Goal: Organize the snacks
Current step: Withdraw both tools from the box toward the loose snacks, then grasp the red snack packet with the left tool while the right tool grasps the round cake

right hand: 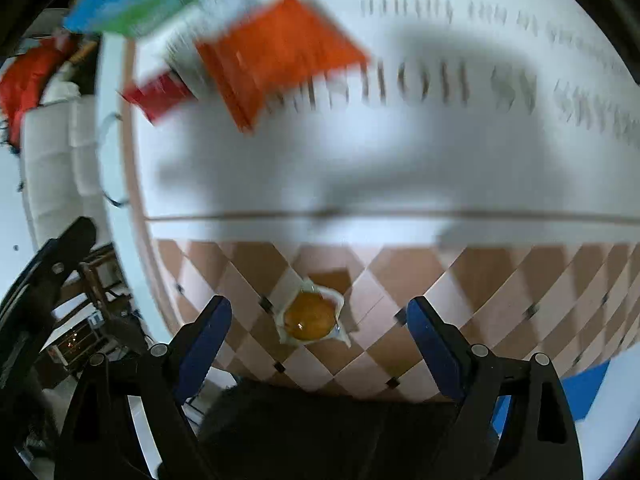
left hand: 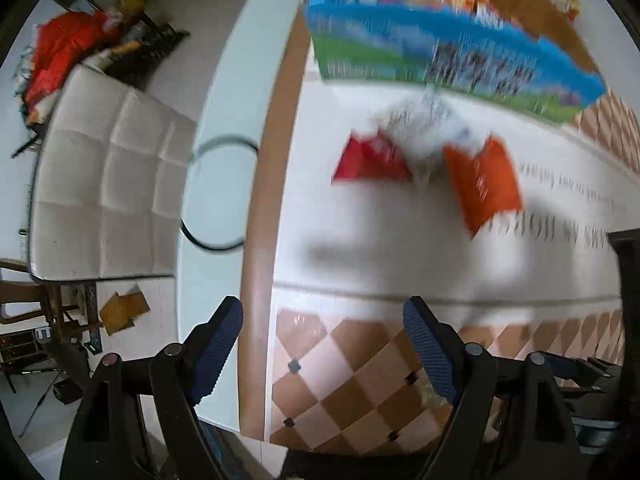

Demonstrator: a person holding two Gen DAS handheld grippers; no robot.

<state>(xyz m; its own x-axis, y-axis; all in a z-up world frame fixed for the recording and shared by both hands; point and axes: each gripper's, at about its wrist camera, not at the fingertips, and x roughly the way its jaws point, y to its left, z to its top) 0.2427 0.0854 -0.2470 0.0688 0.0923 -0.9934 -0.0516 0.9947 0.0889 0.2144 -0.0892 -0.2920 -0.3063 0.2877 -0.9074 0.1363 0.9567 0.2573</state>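
Observation:
Both views are motion-blurred. On the white tablecloth [left hand: 360, 240] lie a red snack packet [left hand: 370, 158], a silvery packet [left hand: 424, 128] and an orange packet [left hand: 482, 182]. Behind them stands a blue-and-green box [left hand: 440, 56], and behind that a cardboard box [left hand: 556, 28] holds several snack packs. My left gripper [left hand: 322, 344] is open and empty, well short of the packets. My right gripper [right hand: 320, 340] is open; a small clear-wrapped orange snack [right hand: 310, 316] lies on the checkered cloth [right hand: 480, 280] between its fingers, untouched. The orange packet [right hand: 276, 56] and red packet [right hand: 158, 94] lie far ahead.
The table's left edge [left hand: 256, 240] runs close to my left gripper. A white cushioned chair [left hand: 104, 184] and red clutter [left hand: 68, 52] sit beyond it on the left. Printed lettering [right hand: 440, 84] crosses the cloth. A blue object [right hand: 588, 392] lies at the near right.

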